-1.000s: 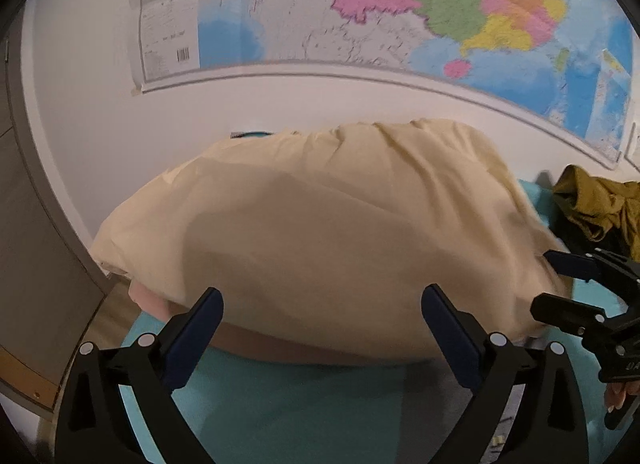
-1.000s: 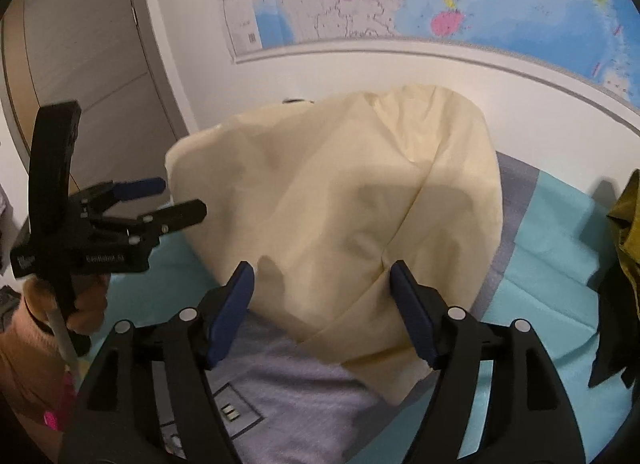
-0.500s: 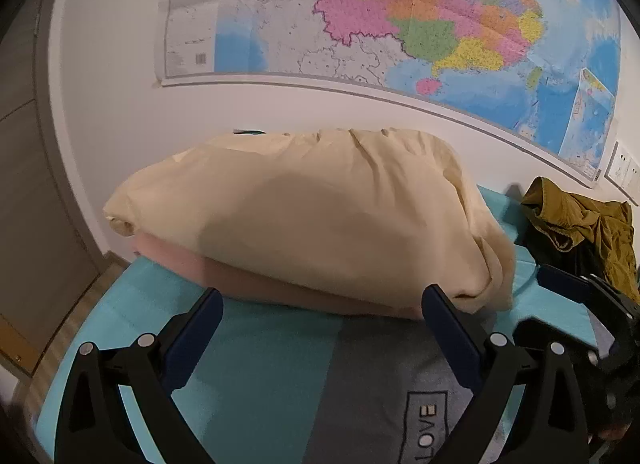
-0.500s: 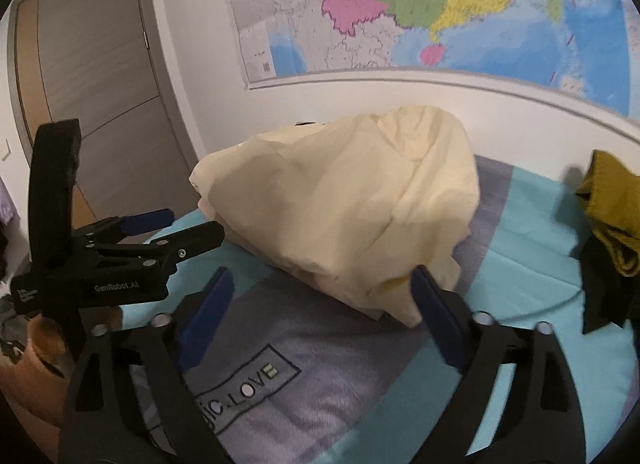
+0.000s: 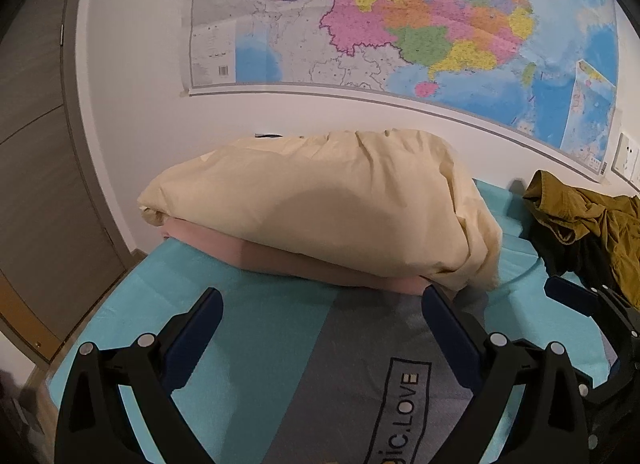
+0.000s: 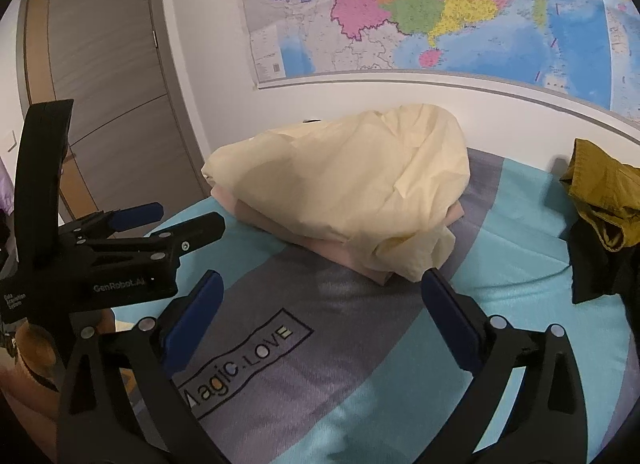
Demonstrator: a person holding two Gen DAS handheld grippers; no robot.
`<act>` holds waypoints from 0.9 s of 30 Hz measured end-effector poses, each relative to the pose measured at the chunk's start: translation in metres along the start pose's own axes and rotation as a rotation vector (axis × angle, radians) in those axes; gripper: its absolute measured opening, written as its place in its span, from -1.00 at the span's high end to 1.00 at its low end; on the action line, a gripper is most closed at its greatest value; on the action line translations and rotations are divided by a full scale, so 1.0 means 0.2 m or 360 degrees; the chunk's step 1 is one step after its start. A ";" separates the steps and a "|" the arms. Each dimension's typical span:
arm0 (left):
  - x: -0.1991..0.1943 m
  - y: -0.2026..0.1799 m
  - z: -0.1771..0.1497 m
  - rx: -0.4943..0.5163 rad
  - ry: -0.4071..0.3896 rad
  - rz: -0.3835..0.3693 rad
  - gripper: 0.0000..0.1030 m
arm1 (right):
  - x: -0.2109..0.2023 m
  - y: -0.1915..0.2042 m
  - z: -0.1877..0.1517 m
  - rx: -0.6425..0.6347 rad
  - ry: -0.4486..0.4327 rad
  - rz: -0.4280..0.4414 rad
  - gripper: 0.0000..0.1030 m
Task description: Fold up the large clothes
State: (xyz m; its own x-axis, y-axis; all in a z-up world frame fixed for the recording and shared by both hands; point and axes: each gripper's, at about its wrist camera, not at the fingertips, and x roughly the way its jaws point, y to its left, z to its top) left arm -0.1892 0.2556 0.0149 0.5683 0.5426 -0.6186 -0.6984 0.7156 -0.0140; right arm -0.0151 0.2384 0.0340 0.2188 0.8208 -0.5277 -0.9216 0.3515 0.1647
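Both grippers were empty when you pulled back: your right gripper (image 6: 318,300) had just been spreading its jaws wide with nothing between them, and your left gripper (image 5: 320,316) stood open too. Ahead of both lay the cream garment (image 5: 320,208), folded on a pink garment (image 5: 332,270) on the bed cover (image 5: 248,328), its long axis running left to right across your view. Its loose end pointed toward the right gripper, which looked nearer. Compared with a second ago, the bundle sat farther off, no longer between the fingers.
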 end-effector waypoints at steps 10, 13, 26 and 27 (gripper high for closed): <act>-0.07 -0.03 -0.04 0.0021 -0.0021 0.0032 -0.87 | -0.10 0.01 -0.03 -0.0005 -0.0052 -0.0010 -0.89; -0.08 -0.03 -0.04 0.0011 -0.0022 0.0021 -0.87 | -0.12 0.01 -0.04 -0.0010 -0.0060 -0.0017 -0.89; -0.13 -0.04 -0.07 0.0004 -0.0015 0.0015 -0.87 | -0.18 0.02 -0.06 -0.0003 -0.0068 -0.0016 -0.89; -0.14 -0.04 -0.08 0.0009 -0.0020 0.0017 -0.87 | -0.18 0.02 -0.06 -0.0002 -0.0069 -0.0016 -0.89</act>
State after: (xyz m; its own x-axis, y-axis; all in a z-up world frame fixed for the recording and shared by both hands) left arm -0.2063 0.2286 0.0203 0.5665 0.5554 -0.6088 -0.7020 0.7122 -0.0034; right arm -0.0310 0.2049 0.0433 0.2415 0.8360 -0.4928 -0.9196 0.3592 0.1588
